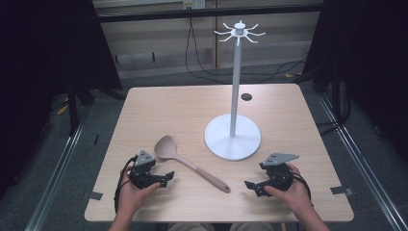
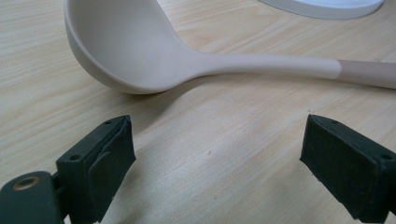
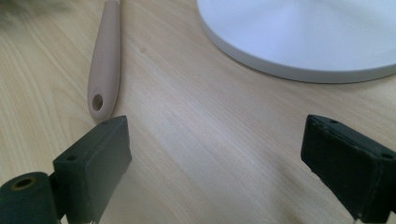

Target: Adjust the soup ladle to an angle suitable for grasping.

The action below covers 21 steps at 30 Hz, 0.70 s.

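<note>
- A beige silicone ladle with a deep round bowl and a pinkish-tan handle end [image 1: 188, 162] lay flat on the light wooden table with rounded corners [image 1: 159, 108], its bowl toward the left gripper and its handle tip, pierced by a small hole, toward the right gripper.
- A white stand with a round flat base, a tall thin pole and a ring of hooks on top [image 1: 234, 126] stood upright just beyond the ladle, apart from it.
- The left black hand-held gripper [image 1: 163, 180], held in the person's left hand [image 1: 134, 192], rested near the front edge; in the left gripper view its jaws stood wide apart, nothing between them, with the ladle bowl just ahead.
- The right black hand-held gripper [image 1: 252, 186], in the right hand [image 1: 291, 192], likewise had its jaws spread and empty, the ladle's handle tip near its one jaw.
- A small dark round hole [image 1: 246, 96] sat in the table's far part.
</note>
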Each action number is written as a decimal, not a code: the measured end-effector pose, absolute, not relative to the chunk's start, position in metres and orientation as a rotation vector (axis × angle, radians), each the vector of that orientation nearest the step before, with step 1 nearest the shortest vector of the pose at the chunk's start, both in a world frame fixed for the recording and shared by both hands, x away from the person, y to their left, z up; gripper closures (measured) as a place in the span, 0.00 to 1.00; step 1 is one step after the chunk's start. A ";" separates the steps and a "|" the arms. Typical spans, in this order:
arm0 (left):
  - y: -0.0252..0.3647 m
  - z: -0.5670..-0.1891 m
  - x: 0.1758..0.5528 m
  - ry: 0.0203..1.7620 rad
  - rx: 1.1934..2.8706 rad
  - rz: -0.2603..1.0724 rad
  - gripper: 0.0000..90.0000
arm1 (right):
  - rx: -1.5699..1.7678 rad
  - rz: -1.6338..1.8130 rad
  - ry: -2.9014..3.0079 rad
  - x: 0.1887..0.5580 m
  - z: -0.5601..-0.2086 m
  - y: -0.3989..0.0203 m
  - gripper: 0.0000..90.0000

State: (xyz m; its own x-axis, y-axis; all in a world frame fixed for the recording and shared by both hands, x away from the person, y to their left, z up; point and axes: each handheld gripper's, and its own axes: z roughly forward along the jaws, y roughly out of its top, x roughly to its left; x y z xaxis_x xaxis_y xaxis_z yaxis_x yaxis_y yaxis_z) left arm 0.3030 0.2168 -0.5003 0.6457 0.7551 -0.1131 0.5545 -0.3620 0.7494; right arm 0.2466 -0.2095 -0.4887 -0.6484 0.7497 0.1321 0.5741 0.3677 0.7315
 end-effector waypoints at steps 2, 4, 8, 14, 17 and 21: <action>0.217 -0.500 0.303 1.016 2.067 0.320 0.11 | 1.190 1.153 2.403 0.247 -0.489 -0.210 0.09; 0.217 -0.501 0.303 1.023 2.069 0.323 0.11 | 1.184 1.151 2.406 0.247 -0.489 -0.209 0.09; 0.218 -0.501 0.302 1.022 2.071 0.319 0.11 | 1.158 1.150 2.413 0.246 -0.489 -0.204 0.09; 0.217 -0.500 0.302 1.024 2.070 0.318 0.11 | 1.149 1.166 2.412 0.247 -0.488 -0.191 0.08; 0.216 -0.500 0.302 1.027 2.070 0.323 0.11 | 1.149 1.176 2.412 0.248 -0.486 -0.184 0.08; 0.216 -0.501 0.301 1.031 2.064 0.322 0.11 | 1.107 1.171 2.434 0.251 -0.483 -0.166 0.12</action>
State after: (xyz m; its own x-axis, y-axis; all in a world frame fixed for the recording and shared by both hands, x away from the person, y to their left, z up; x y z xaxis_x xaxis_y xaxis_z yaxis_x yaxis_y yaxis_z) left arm 0.3009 0.2165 -0.5006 0.6373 0.7620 -0.1147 0.5614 -0.3572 0.7465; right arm 0.2507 -0.1665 -0.4834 -0.6911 0.7134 0.1160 0.5359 0.3981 0.7445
